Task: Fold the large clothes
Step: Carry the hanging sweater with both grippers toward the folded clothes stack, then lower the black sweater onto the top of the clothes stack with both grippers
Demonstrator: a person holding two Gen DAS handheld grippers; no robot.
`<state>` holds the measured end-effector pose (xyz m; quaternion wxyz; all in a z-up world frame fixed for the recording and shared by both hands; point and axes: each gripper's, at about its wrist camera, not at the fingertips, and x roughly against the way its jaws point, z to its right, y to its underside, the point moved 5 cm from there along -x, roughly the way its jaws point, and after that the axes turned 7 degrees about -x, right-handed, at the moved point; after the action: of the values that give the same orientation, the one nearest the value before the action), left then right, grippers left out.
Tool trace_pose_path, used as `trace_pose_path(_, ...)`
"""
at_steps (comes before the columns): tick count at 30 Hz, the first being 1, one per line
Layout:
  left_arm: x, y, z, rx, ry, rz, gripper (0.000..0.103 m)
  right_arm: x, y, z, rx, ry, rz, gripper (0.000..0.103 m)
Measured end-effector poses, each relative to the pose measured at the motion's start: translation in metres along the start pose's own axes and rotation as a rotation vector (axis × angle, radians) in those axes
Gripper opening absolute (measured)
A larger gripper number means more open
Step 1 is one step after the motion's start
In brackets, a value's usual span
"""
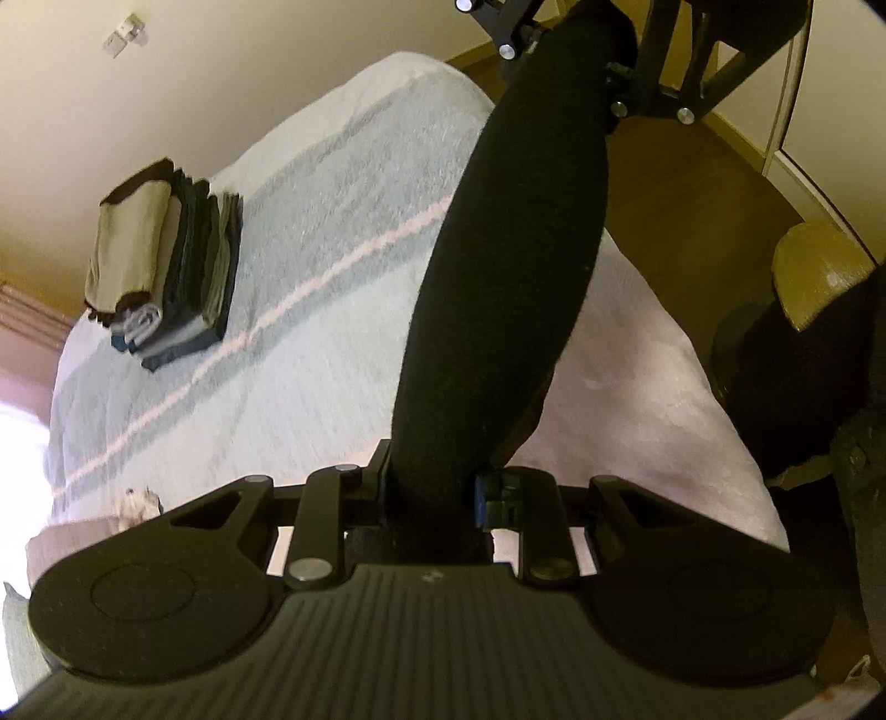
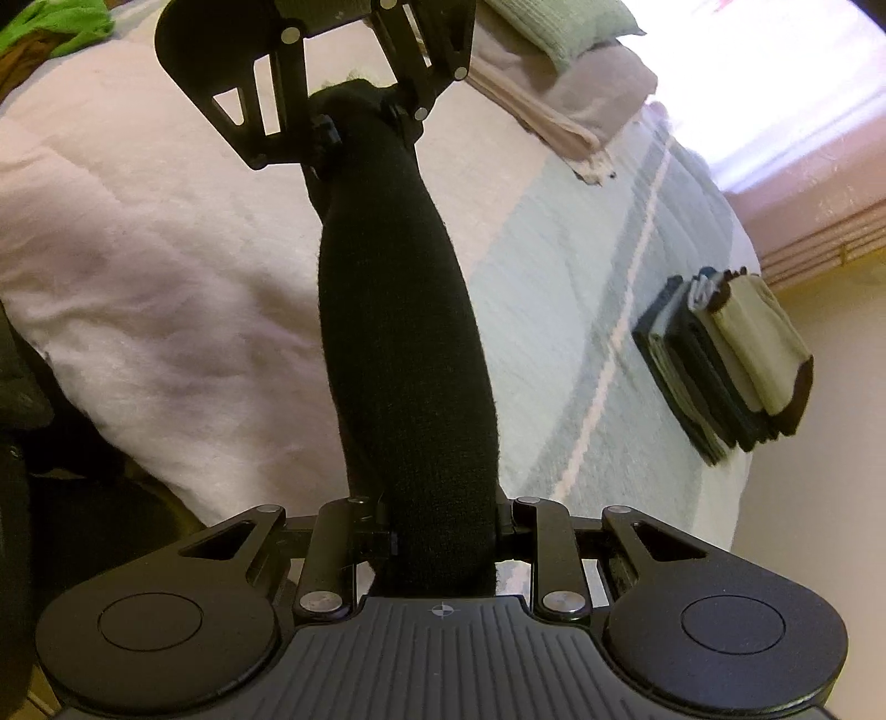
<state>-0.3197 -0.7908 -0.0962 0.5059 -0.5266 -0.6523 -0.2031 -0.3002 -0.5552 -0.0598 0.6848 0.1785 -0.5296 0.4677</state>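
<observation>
A black garment is bunched into a thick rope and stretched taut between my two grippers above the bed. In the left wrist view my left gripper is shut on its near end, and the right gripper holds the far end at the top. The right wrist view mirrors this. There my right gripper is shut on the black garment, with the left gripper clamped on the other end. How the rest of the garment is folded is hidden.
A stack of folded clothes sits on the pale blue striped bedspread near the wall. A pink blanket covers the near part of the bed. A green pillow lies at the bed's head. Wooden floor lies beyond the bed.
</observation>
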Motion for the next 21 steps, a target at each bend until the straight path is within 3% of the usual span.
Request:
trace_pose_path(4,0.001,-0.013,-0.023,-0.016,0.011,0.019,0.022,0.009,-0.002,0.026,-0.001,-0.018,-0.006,0.023)
trace_pose_path(10,-0.006,-0.042,-0.081,0.005,-0.014,0.017,0.022,0.005,-0.008,0.101,0.067,-0.02,0.027,0.023)
trace_pose_path(16,-0.048,-0.089,-0.174,0.073,-0.069,-0.015,0.022,-0.029,-0.005,0.222,0.21,-0.068,0.088,0.023)
trace_pose_path(21,-0.089,-0.133,-0.269,0.228,-0.097,-0.078,0.022,-0.061,-0.01,0.345,0.345,-0.109,0.166,0.023)
